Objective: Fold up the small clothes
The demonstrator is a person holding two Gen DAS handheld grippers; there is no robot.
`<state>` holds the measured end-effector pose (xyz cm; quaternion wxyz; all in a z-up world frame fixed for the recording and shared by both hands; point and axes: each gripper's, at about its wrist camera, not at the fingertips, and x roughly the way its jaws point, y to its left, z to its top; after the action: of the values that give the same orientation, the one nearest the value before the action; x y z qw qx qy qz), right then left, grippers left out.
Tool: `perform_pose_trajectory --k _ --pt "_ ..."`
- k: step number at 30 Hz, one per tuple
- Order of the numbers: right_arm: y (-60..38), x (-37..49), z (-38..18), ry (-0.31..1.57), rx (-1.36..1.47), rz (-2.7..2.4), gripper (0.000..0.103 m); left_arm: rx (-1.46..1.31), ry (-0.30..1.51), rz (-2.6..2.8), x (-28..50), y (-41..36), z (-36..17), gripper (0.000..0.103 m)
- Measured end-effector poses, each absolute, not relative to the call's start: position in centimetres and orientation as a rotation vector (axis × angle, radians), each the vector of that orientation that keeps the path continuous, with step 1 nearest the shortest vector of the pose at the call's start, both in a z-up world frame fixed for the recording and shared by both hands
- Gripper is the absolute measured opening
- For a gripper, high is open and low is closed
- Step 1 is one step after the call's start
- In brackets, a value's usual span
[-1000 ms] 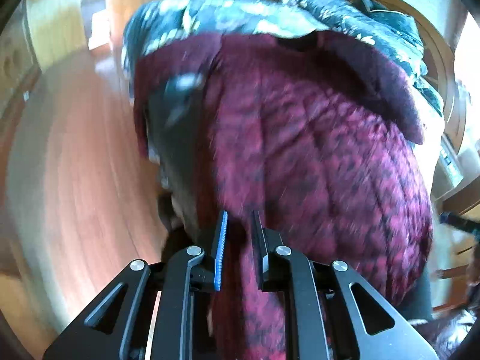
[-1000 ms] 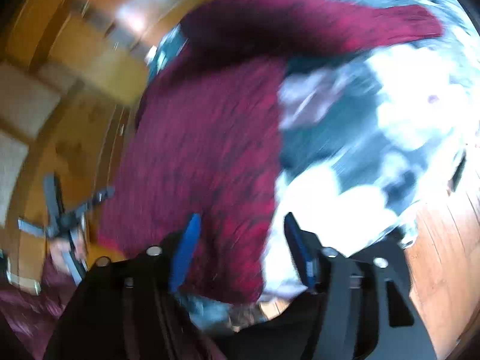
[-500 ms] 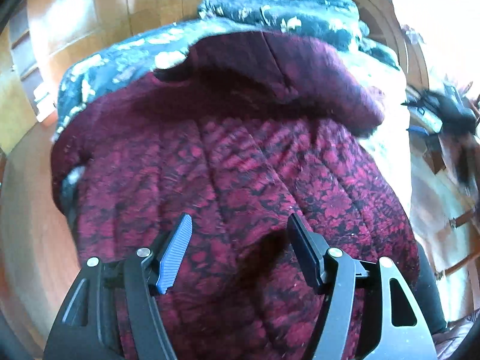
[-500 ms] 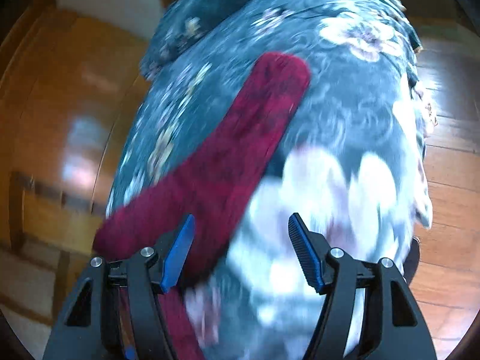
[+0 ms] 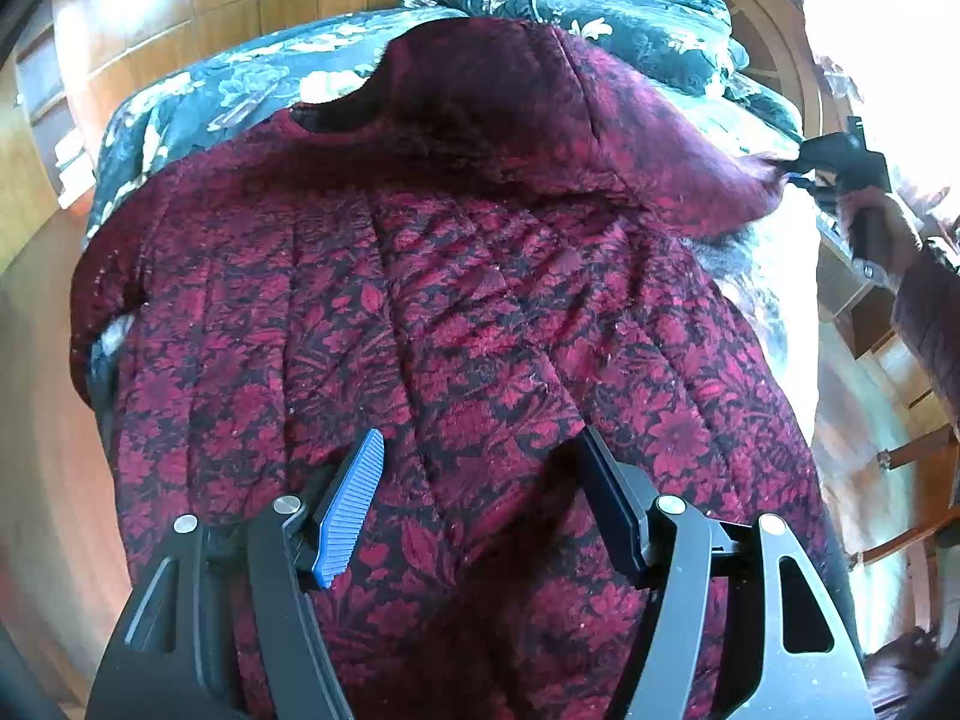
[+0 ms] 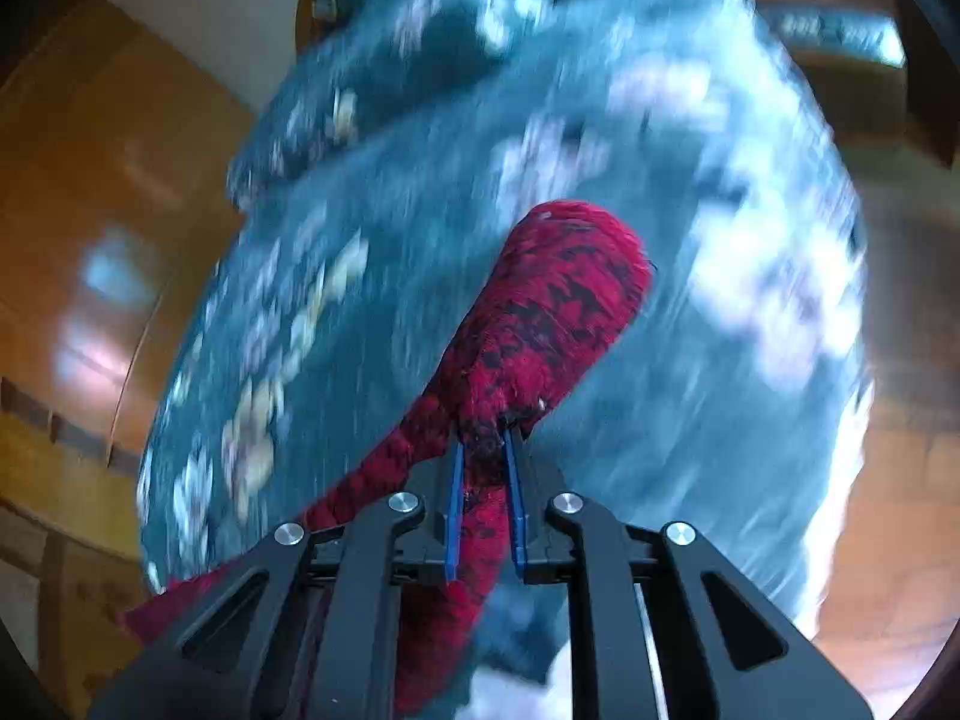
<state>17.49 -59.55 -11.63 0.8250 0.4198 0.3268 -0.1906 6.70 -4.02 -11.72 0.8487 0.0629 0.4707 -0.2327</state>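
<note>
A dark red quilted jacket [image 5: 456, 312] with a black floral pattern lies spread on a bed. Its right sleeve [image 5: 708, 192] stretches to the right. My left gripper [image 5: 480, 462] is open and hovers just above the jacket's lower body, holding nothing. My right gripper [image 6: 482, 438] is shut on the red sleeve [image 6: 552, 312] near its cuff end; the sleeve sticks out past the fingers. The right gripper also shows in the left wrist view [image 5: 834, 162], at the sleeve's tip, held in a hand.
The bed has a dark teal floral cover [image 5: 240, 96], also shown blurred in the right wrist view [image 6: 720, 360]. A rumpled quilt [image 5: 630, 12] lies by the curved wooden headboard [image 5: 774, 36]. Wooden floor [image 5: 36, 420] and wooden cabinets [image 5: 180, 12] surround the bed.
My right gripper has closed on the jacket sleeve, having been open beside it. My left gripper opened a second ago and now stays open over the jacket body.
</note>
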Motion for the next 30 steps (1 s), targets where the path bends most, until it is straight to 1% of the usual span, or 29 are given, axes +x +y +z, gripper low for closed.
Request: perform_pose_trajectory --k 2,5,6,7,8,10,12,14,15,16,17,19,21,24,27,29,30 --pt "-62.0 17.3 -10.4 0.651 0.897 -0.437 0.010 0.129 0.991 -0.495 7.0 -4.2 -11.4 0.065" --pt "-63.5 18.1 -10.8 0.666 0.845 -0.513 0.008 0.122 0.989 -0.499 7.5 -4.5 -11.2 0.065" --pt "-63.9 18.2 -11.6 0.687 0.837 -0.540 0.003 0.119 0.990 -0.501 7.7 -4.6 -11.1 0.065" --pt "-64.2 18.2 -12.4 0.707 0.837 -0.566 0.002 0.115 0.992 -0.501 7.8 -4.7 -11.1 0.065" --pt "-64.6 17.6 -13.2 0.731 0.848 -0.580 0.002 0.113 0.990 -0.500 8.0 -4.7 -10.9 0.065" --pt "-64.5 16.7 -14.8 0.784 0.824 -0.635 0.006 0.115 0.982 -0.495 8.1 -4.5 -10.7 0.065" --pt "-63.9 15.5 -14.4 0.778 0.807 -0.630 0.007 0.112 0.974 -0.474 8.3 -3.7 -10.4 0.065" --pt "-62.8 13.5 -13.2 0.735 0.813 -0.598 0.034 0.076 0.977 -0.431 9.1 -2.1 -10.4 0.065" --pt "-62.0 13.0 -12.6 0.703 0.818 -0.576 0.059 0.056 0.976 -0.410 9.4 -1.5 -10.2 0.065" --pt "-60.9 12.4 -11.7 0.674 0.817 -0.538 0.063 0.027 0.974 -0.379 9.8 -0.4 -10.2 0.065" --pt "-59.2 12.1 -11.1 0.671 0.814 -0.460 0.063 -0.002 0.978 -0.354 10.2 0.5 -10.2 0.065" --pt "-56.5 11.9 -10.8 0.683 0.839 -0.348 0.072 -0.102 0.993 -0.301 10.9 2.9 -10.5 0.065" --pt "-53.6 12.0 -11.6 0.710 0.876 -0.243 0.074 -0.190 0.993 -0.241 11.5 5.4 -10.7 0.065" --pt "-50.6 12.6 -13.7 0.768 0.959 -0.163 0.074 -0.231 0.974 -0.170 12.1 7.7 -10.7 0.065" --pt "-50.2 13.0 -15.7 0.754 1.077 -0.216 0.073 -0.231 0.960 -0.165 11.8 8.1 -10.8 0.065" --pt "-50.9 13.2 -17.2 0.738 1.183 -0.266 0.070 -0.219 0.958 -0.180 11.5 7.5 -10.9 0.065" --pt "-51.3 13.6 -17.8 0.729 1.222 -0.301 0.067 -0.200 0.955 -0.193 11.3 7.0 -11.0 0.065"
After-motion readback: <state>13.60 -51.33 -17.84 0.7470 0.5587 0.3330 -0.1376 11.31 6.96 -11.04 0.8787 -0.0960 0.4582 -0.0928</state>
